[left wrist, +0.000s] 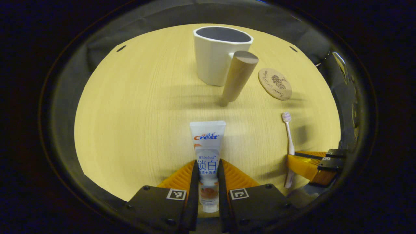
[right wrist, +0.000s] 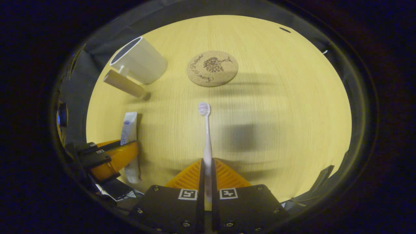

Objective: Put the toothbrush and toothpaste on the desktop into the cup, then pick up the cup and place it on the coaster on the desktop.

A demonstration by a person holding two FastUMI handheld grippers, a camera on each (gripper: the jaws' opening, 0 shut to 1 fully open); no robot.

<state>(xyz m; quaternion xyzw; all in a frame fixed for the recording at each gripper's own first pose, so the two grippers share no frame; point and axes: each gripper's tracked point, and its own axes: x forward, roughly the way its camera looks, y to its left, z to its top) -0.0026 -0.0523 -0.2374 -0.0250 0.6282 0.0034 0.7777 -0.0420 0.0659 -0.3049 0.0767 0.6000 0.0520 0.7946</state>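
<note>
White and upright, the cup (left wrist: pixel 218 55) is standing on my pale wooden desktop (left wrist: pixel 136 113), and I am using it as my landmark. Its thick wooden handle (left wrist: pixel 239 76) is jutting from the side toward my left gripper. Just beside the cup, on the handle's side, the round cork coaster (left wrist: pixel 275 83) is lying flat and bare.

Nearer to me than the cup, my left gripper (left wrist: pixel 208 177) is holding the toothpaste (left wrist: pixel 207 152). Both fingers are pressing on the tube's lower half, its flat crimped end pointing toward the cup and its cap end sitting back between the fingers.

Farther from the cup, beyond the coaster's side, my right gripper (right wrist: pixel 207 175) is pinching the toothbrush (right wrist: pixel 206 136). The fingers are closing narrowly on the thin handle, and the bristle head is pointing toward the coaster (right wrist: pixel 212 68).

In the right gripper view, the cup (right wrist: pixel 139 60) is appearing tilted near the desktop's far edge, well apart from both grippers.
</note>
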